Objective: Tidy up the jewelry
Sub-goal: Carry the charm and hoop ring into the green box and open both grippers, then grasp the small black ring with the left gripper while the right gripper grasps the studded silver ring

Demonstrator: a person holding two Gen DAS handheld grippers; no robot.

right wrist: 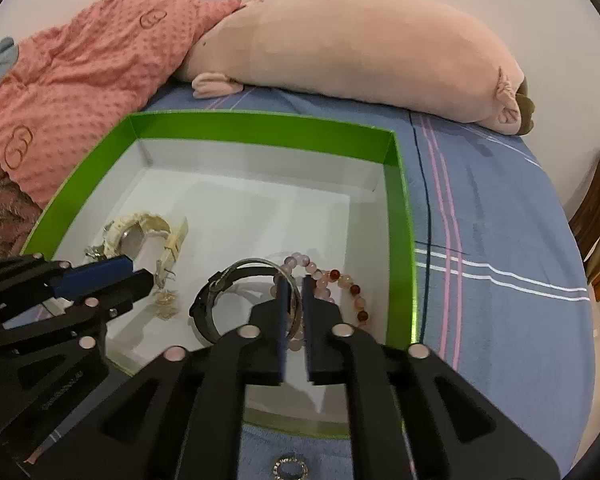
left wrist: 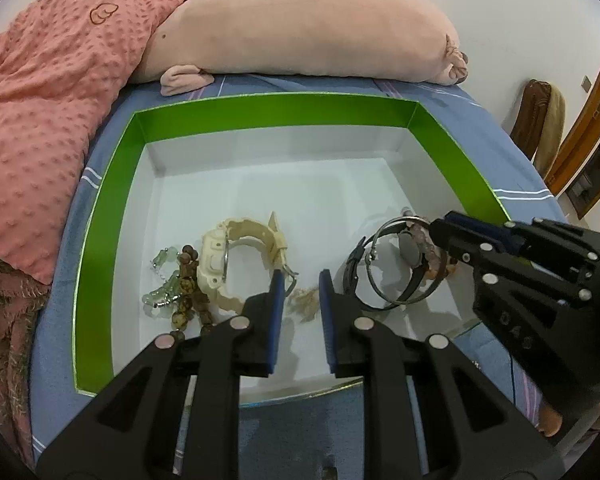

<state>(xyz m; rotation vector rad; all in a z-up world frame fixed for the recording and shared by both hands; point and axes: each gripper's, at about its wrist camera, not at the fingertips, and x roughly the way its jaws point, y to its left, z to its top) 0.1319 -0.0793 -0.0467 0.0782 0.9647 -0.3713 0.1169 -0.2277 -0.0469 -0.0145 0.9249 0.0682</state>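
Note:
A green-walled box (left wrist: 112, 208) (right wrist: 400, 200) with a white floor holds the jewelry. At its left lie a cream watch (left wrist: 220, 264) (right wrist: 140, 232) and green and brown bead bracelets (left wrist: 180, 292). My left gripper (left wrist: 300, 280) (right wrist: 148, 280) is open over a small gold chain (left wrist: 306, 300) (right wrist: 166, 306), its jaws on either side. At the right lie a black watch (left wrist: 356, 276) (right wrist: 204, 308), a silver bangle (left wrist: 380, 240) (right wrist: 256, 262) and a pink bead bracelet (right wrist: 340, 280). My right gripper (right wrist: 294, 284) (left wrist: 434, 228) has narrow jaws around the bangle and beads.
The box sits on a blue striped bedsheet (right wrist: 500, 240). A pink plush pillow (left wrist: 300, 28) and a pink dotted blanket (left wrist: 40, 100) lie behind it. A small sparkly ring (right wrist: 290, 470) lies on the sheet before the box. A wooden chair (left wrist: 536, 120) stands at the right.

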